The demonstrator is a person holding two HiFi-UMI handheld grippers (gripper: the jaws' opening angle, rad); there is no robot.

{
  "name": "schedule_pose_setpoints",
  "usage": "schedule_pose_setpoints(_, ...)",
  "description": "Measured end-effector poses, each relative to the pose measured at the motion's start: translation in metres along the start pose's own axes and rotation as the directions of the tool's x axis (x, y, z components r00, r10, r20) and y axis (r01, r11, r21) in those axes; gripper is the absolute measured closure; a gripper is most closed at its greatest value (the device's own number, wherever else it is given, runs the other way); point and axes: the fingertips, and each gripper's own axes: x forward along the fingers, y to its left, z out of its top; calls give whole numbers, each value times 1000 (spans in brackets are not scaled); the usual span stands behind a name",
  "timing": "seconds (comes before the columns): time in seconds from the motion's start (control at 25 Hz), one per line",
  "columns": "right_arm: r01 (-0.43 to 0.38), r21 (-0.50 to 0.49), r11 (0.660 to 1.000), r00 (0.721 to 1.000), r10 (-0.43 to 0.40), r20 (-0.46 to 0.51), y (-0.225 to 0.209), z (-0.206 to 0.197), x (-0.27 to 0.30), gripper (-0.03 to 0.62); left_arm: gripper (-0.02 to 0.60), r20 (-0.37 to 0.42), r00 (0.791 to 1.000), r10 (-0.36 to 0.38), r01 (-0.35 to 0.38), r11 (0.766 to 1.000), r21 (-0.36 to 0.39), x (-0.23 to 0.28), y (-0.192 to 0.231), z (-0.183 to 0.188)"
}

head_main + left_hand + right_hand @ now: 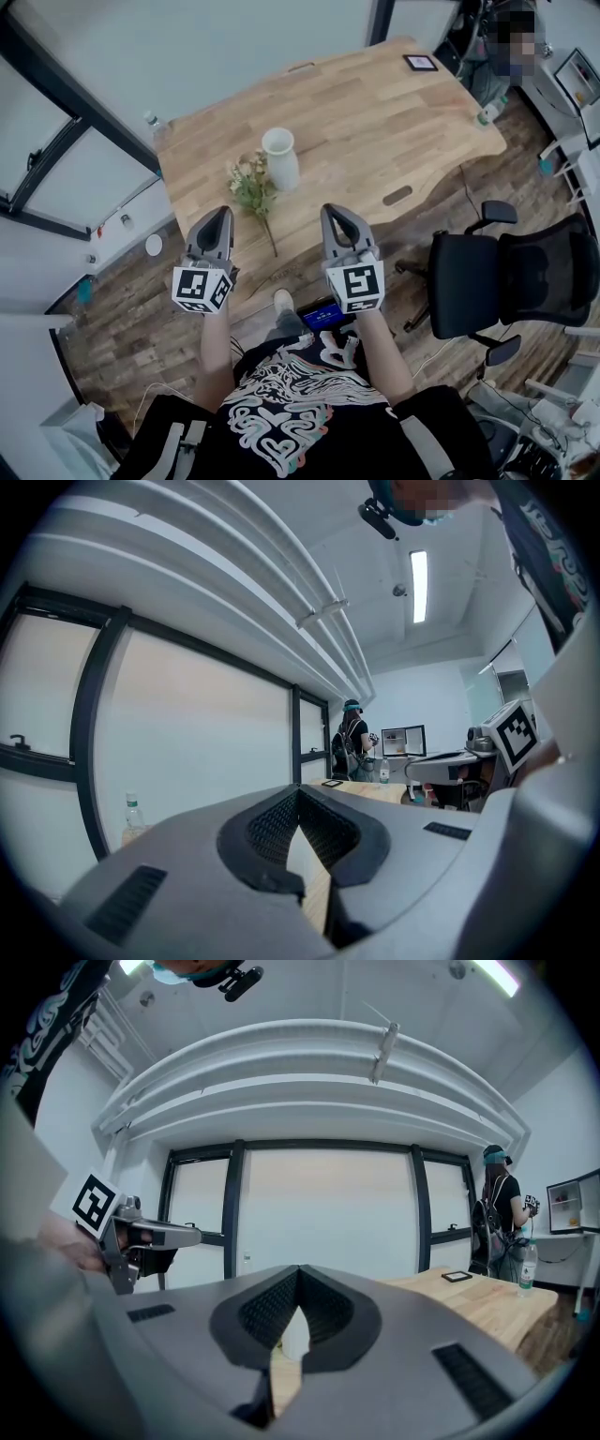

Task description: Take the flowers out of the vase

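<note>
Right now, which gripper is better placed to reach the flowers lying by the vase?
Left, probably. The flowers lie on the table left of the vase, closer to the left gripper than the right gripper. Both are shut and empty, so either must open first.

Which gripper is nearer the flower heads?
The left gripper: the flowers lie just ahead of it, left of the vase; the right gripper sits farther off.

- An office is shown.
- A wooden desk (375,112) and a swivel chair (497,281) are seen on a plank floor (122,328).
- Black-framed glass walls (319,1213) and a ceiling strip light (418,586) are seen.
</note>
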Motion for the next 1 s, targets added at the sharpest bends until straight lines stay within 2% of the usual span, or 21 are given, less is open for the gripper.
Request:
schedule_pose_setpoints(0.56,-29,19,999,1000,29,8,-4,-3,-15,589,578,-8,1000,-25,25,999,21,1,-24,3)
schedule_pose_setpoints(1.0,-34,31,999,999,35,-15,1,-13,-15,589,578,-25,1000,7,-7,1000,7,-13,-15,-7)
